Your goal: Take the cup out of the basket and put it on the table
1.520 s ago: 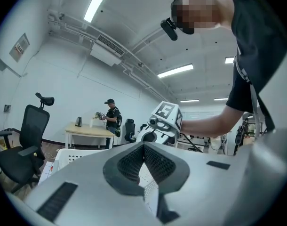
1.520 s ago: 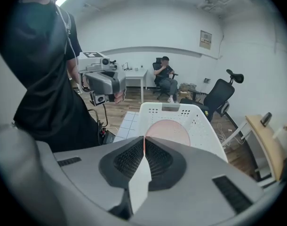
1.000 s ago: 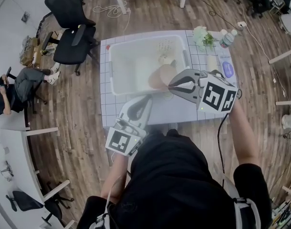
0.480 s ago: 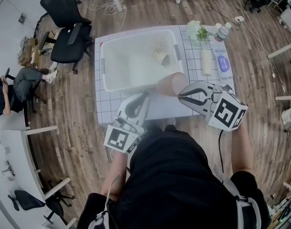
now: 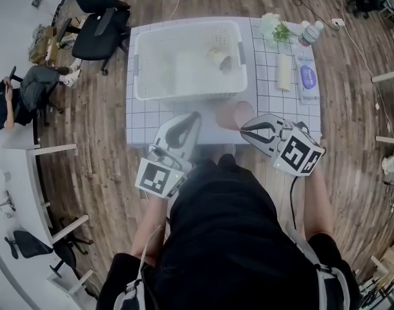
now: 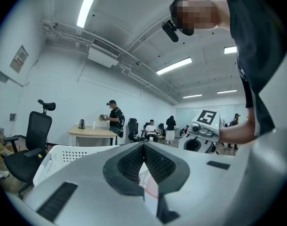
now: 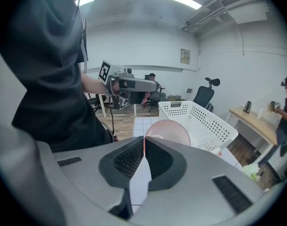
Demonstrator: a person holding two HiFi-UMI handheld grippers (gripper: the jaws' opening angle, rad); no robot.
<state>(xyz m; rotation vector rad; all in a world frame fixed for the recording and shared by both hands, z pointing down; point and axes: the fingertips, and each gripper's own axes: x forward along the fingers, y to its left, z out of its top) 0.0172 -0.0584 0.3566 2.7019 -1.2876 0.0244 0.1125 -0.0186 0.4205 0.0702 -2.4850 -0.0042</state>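
pink cup (image 5: 233,113), white perforated basket (image 5: 184,97)

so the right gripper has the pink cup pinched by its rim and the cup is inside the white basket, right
Not quite: the cup isn't inside. The right gripper does pinch the pink cup by its rim, but the cup is outside the white basket, over the table on the basket's near side. The head view shows this.
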